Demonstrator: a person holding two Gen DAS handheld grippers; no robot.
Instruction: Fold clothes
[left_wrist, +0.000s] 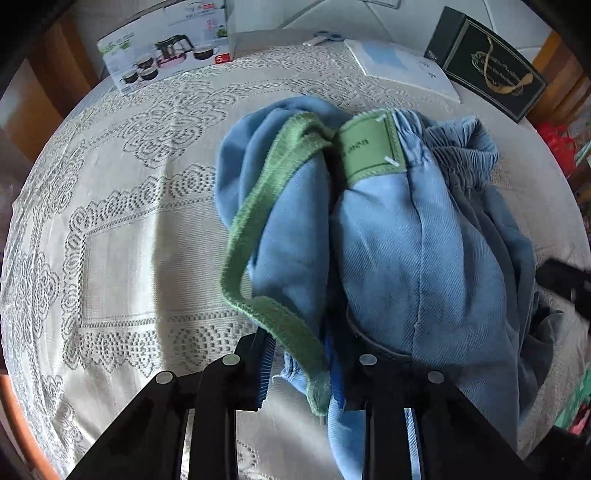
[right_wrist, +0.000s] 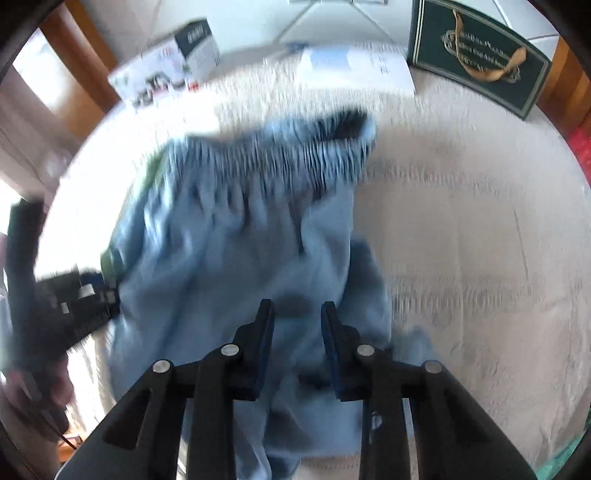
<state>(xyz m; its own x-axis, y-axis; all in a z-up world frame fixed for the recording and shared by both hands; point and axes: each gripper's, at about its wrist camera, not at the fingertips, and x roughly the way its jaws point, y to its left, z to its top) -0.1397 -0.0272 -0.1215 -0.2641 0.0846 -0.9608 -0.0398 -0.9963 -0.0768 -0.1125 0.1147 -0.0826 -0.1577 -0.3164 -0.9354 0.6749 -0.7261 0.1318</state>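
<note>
A light blue pair of pants (left_wrist: 388, 229) with green trim and a green label lies bunched on the lace tablecloth (left_wrist: 122, 229). My left gripper (left_wrist: 306, 369) has its fingers apart, with the green trim and blue cloth lying between them. In the blurred right wrist view the pants (right_wrist: 229, 251) lie under and ahead of my right gripper (right_wrist: 297, 332), whose fingers stand apart just above the cloth. The elastic waistband (right_wrist: 295, 158) is at the far side. The left gripper (right_wrist: 74, 306) shows at the left edge of that view.
A tea set box (left_wrist: 166, 48) stands at the back left. A white booklet (left_wrist: 399, 66) and a dark green box (left_wrist: 487, 62) stand at the back right. The round table's wooden edge (left_wrist: 14, 424) is at the lower left.
</note>
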